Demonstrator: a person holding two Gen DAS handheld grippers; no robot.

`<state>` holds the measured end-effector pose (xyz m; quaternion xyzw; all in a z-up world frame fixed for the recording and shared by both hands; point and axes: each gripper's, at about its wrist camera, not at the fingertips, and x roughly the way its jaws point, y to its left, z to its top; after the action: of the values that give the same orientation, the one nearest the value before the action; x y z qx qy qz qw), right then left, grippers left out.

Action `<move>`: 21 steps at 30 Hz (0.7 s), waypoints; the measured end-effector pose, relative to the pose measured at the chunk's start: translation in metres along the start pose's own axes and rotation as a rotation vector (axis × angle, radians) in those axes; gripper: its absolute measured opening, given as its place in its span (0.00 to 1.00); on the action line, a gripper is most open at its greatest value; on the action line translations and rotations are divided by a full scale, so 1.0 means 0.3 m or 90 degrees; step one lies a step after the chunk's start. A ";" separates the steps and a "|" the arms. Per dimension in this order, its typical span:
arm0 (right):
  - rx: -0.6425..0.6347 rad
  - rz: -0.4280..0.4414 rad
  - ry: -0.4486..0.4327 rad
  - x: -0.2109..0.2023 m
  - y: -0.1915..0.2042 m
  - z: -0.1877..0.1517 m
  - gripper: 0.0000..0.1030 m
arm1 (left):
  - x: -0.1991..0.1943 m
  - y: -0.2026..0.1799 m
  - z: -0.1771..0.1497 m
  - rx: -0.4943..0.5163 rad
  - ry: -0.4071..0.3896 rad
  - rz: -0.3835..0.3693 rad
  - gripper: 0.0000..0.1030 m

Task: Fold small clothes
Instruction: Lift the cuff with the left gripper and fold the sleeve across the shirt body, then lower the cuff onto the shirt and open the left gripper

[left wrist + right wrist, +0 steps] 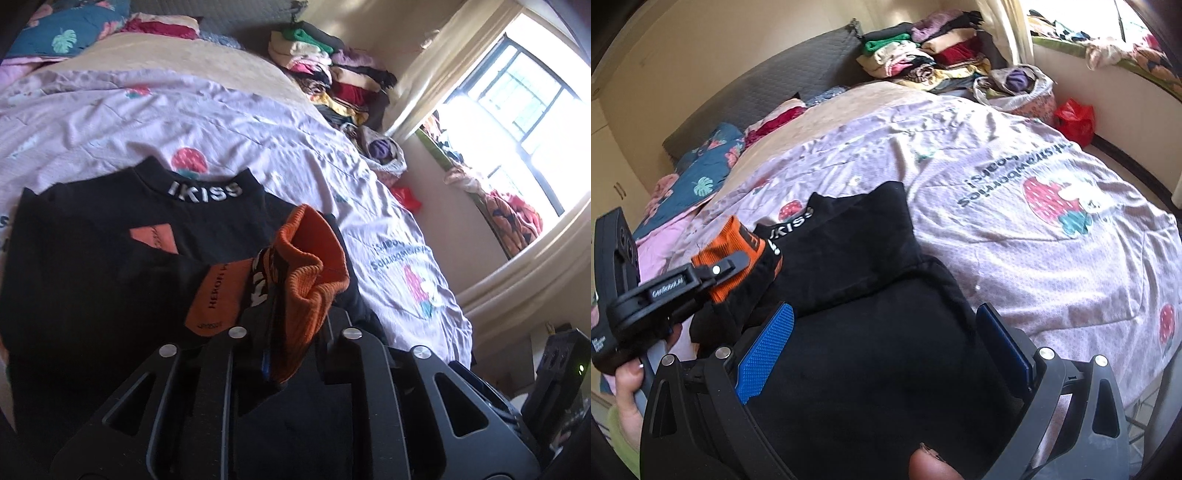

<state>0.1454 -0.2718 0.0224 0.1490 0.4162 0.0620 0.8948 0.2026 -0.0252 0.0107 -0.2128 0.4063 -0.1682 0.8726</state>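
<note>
sleeve cuff [314, 258], orange ribbed, pinched in left tool [291, 332], carried over black top [92, 258] on bed [258, 140], likely to fold sleeve inward. right tool [882, 332] spread wide, empty, hovers above top's lower body. collar reads "ikiss"; orange patch [214, 295] reads "heron"; left tool housing marked "genrobot.ai".

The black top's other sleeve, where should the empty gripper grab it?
Probably its end nearest the right gripper, coming from that near side with jaws across it: the black top lies flat on the bed, and the left gripper already pinches the orange cuff.
</note>
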 end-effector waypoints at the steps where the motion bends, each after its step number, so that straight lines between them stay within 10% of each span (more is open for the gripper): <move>1: 0.008 -0.001 0.002 0.006 -0.007 -0.001 0.96 | 0.002 -0.001 -0.004 0.002 0.002 -0.006 0.20; 5: 0.022 0.000 0.015 0.029 -0.018 -0.010 0.96 | -0.007 0.012 -0.005 -0.002 0.000 -0.027 0.46; 9: 0.016 0.009 0.032 0.063 0.001 -0.022 0.96 | -0.035 0.029 0.002 0.009 -0.019 -0.014 0.51; 21: -0.039 0.061 0.082 0.276 0.160 -0.032 0.88 | -0.173 0.331 0.046 -0.052 -0.078 0.173 0.66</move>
<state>0.1921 -0.2046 -0.0285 0.1368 0.4635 0.1271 0.8662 0.1934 0.0870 0.0014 -0.2007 0.3841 -0.0189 0.9010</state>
